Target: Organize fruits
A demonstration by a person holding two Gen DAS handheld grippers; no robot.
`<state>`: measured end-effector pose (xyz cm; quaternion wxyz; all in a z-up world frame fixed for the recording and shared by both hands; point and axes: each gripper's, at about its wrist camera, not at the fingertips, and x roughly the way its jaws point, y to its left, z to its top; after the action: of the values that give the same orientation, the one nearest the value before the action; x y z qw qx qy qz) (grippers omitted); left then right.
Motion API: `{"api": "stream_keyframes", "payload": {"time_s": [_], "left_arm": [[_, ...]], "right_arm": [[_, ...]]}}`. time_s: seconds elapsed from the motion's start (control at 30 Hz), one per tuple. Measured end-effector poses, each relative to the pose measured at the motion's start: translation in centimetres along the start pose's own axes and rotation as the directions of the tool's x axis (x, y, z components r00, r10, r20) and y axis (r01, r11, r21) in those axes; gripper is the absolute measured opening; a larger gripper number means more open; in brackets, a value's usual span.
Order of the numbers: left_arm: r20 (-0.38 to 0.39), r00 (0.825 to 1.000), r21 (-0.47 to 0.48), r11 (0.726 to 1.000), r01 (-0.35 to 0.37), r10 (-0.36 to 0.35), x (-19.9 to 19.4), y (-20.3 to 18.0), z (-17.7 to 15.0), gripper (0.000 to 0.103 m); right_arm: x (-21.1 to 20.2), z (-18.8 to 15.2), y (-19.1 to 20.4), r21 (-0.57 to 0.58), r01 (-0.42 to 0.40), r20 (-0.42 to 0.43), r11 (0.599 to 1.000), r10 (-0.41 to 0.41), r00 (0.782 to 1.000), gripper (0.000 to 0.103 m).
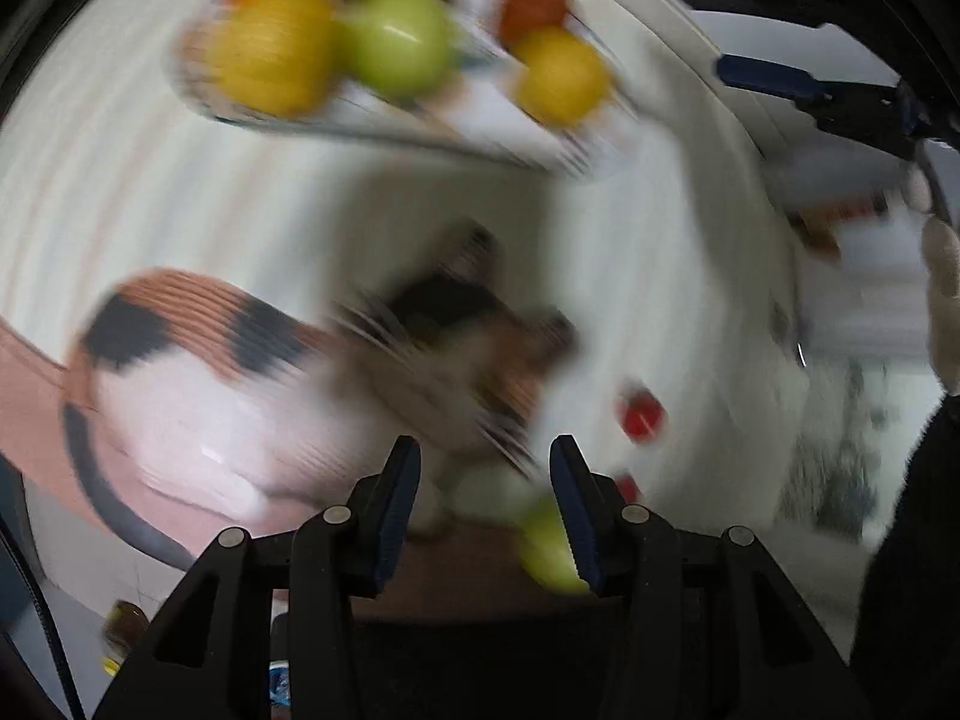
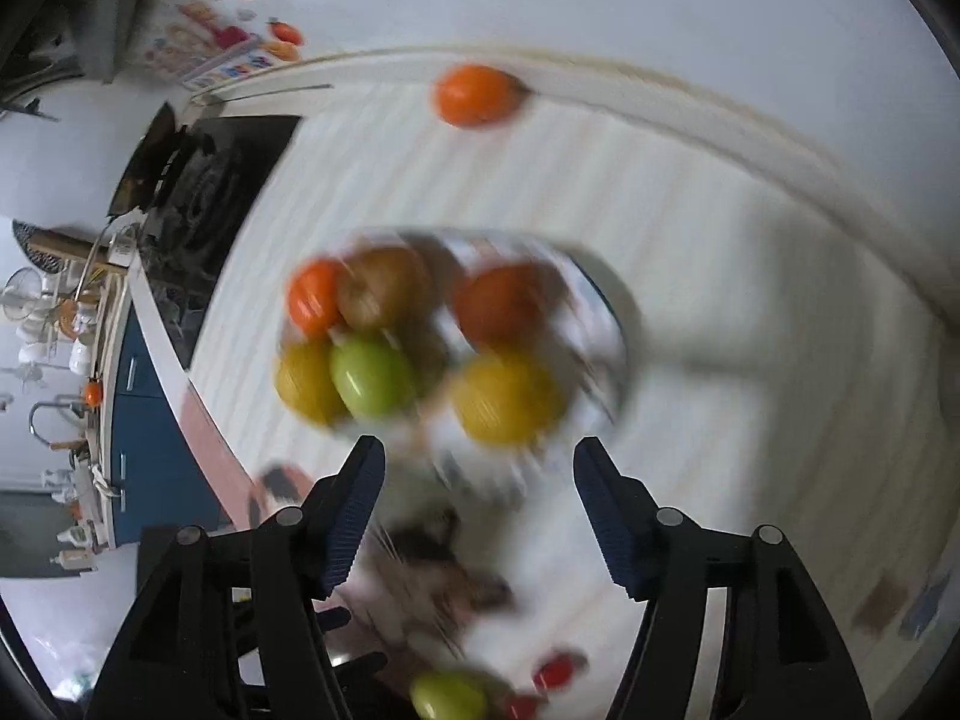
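Both views are motion-blurred. A wire basket (image 1: 336, 126) (image 2: 606, 300) on the white table holds several fruits: orange, yellow, brown, red and a green apple (image 1: 399, 39) (image 2: 372, 375). A loose orange (image 2: 477, 95) lies at the table's far edge. Another green fruit (image 1: 549, 546) (image 2: 447, 695) lies near, beside small red pieces (image 1: 642, 414) (image 2: 555, 672). My left gripper (image 1: 483, 510) is open and empty, its right finger next to the green fruit. My right gripper (image 2: 477, 516) is open and empty, just short of the basket. It also shows in the left wrist view (image 1: 780, 30).
A calico cat (image 1: 252, 360) (image 2: 432, 576) lies on the table between the grippers and the basket. A stove (image 2: 198, 180) and a blue cabinet (image 2: 144, 420) stand to the left. The table's back edge (image 2: 720, 120) meets a white wall.
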<state>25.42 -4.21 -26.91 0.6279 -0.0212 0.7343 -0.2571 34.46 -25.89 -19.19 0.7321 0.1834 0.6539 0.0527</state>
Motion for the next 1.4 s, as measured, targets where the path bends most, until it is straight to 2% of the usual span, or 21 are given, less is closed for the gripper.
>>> {"api": "stream_keyframes", "payload": {"time_s": [0.07, 0.13, 0.17, 0.23, 0.27, 0.37, 0.47, 0.7, 0.93, 1.07, 1.13, 1.23, 1.3, 1.4], "left_arm": [[-0.049, 0.999, 0.092, 0.996, -0.016, 0.021, 1.2, -2.7, -1.1, 0.043], [-0.091, 0.993, 0.186, 0.981, -0.055, 0.073, 2.9, -5.1, -2.1, 0.044], [-0.109, 0.988, 0.216, 0.973, -0.084, 0.109, 3.9, -5.7, -2.3, 0.048], [-0.109, 0.974, 0.264, 0.950, -0.165, 0.200, 5.6, -6.7, -2.6, 0.052], [-0.103, 0.970, 0.264, 0.946, -0.188, 0.221, 5.9, -6.8, -2.6, 0.053], [-0.028, 0.968, 0.215, 0.947, -0.238, 0.250, 6.0, -6.5, -1.5, 0.055], [-0.028, 0.972, 0.142, 0.963, -0.228, 0.235, 6.2, -5.5, -0.1, 0.055], [0.069, 0.971, 0.013, 0.973, -0.232, 0.231, 4.8, -4.6, 2.4, 0.056], [0.117, 0.952, -0.032, 0.959, -0.283, 0.284, 5.2, -4.4, 5.4, 0.057], [0.120, 0.959, -0.055, 0.966, -0.252, 0.257, 5.2, -3.7, 6.8, 0.056], [0.118, 0.973, -0.082, 0.978, -0.190, 0.199, 4.6, -3.2, 7.2, 0.055], [0.145, 0.981, -0.146, 0.983, -0.109, 0.130, 3.2, -2.7, 7.6, 0.057], [0.174, 0.976, -0.201, 0.975, -0.091, 0.128, 2.1, -2.3, 6.8, 0.057], [0.244, 0.959, -0.270, 0.960, -0.077, 0.145, -0.2, -1.5, 6.1, 0.057]], "right_arm": [[-0.6, -3.1, -2.4, 0.048, -0.003, -0.010, 0.999, 0.004, 1.000, 0.068], [-1.0, -5.9, -4.6, 0.089, 0.012, -0.006, 0.996, -0.012, 1.000, 0.068], [-1.1, -7.1, -5.6, 0.108, 0.025, -0.007, 0.994, -0.025, 1.000, 0.068], [-1.4, -9.5, -8.0, 0.171, 0.009, -0.002, 0.985, -0.009, 1.000, 0.068], [-1.5, -10.1, -8.7, 0.192, -0.003, 0.004, 0.981, 0.003, 1.000, 0.068], [-1.7, -11.5, -10.7, 0.224, -0.009, 0.033, 0.975, 0.002, 0.999, 0.068], [-1.9, -12.0, -11.3, 0.233, -0.023, 0.045, 0.972, 0.013, 0.999, 0.068], [-1.8, -11.8, -11.4, 0.183, -0.042, 0.058, 0.982, 0.032, 0.998, 0.068], [-1.1, -11.6, -12.3, 0.187, -0.053, 0.051, 0.981, 0.044, 0.998, 0.068], [-0.7, -11.2, -12.2, 0.177, -0.056, 0.044, 0.983, 0.049, 0.998, 0.068], [-0.7, -11.0, -12.1, 0.174, -0.056, 0.045, 0.983, 0.048, 0.998, 0.068], [-0.9, -10.8, -12.1, 0.173, -0.064, 0.051, 0.983, 0.056, 0.997, 0.068], [-1.1, -10.7, -12.1, 0.171, -0.067, 0.055, 0.983, 0.059, 0.997, 0.068], [-1.4, -10.5, -12.4, 0.175, -0.072, 0.065, 0.982, 0.062, 0.996, 0.068]]}}
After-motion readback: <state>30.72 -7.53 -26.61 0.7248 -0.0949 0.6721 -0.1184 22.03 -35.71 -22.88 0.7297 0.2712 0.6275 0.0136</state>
